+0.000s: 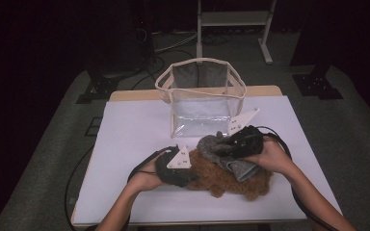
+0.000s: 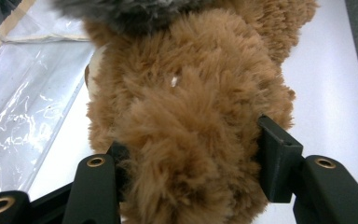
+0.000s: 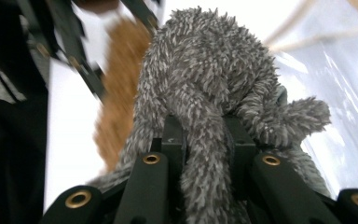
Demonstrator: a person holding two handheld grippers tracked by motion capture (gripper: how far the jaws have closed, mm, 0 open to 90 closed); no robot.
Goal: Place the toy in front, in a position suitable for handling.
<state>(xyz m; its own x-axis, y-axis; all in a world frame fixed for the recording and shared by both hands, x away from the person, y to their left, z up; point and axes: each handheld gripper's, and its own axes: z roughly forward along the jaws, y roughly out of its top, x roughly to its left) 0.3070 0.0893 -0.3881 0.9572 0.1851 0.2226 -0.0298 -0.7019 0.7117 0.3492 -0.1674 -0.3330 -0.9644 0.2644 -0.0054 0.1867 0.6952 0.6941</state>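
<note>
In the high view the right hand (image 1: 270, 156) and its gripper cover part of the grey fuzzy garment (image 1: 224, 151), and that garment hides part of the brown plush toy (image 1: 231, 180) — we cannot make out the toy's head or face. In the left gripper view the toy runs off the top edge. In the right gripper view the brown fur (image 3: 119, 88) is blurred — we cannot read its shape.

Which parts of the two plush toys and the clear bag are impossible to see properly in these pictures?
- Brown plush toy: high view, both grippers and the grey toy cover much of it; its shape stays unclear.
- Grey plush toy: right gripper view, lower part hidden between the jaws.
- Clear bag: left gripper view, cut off by the left edge.
- Left gripper: right gripper view, blurred.
</note>
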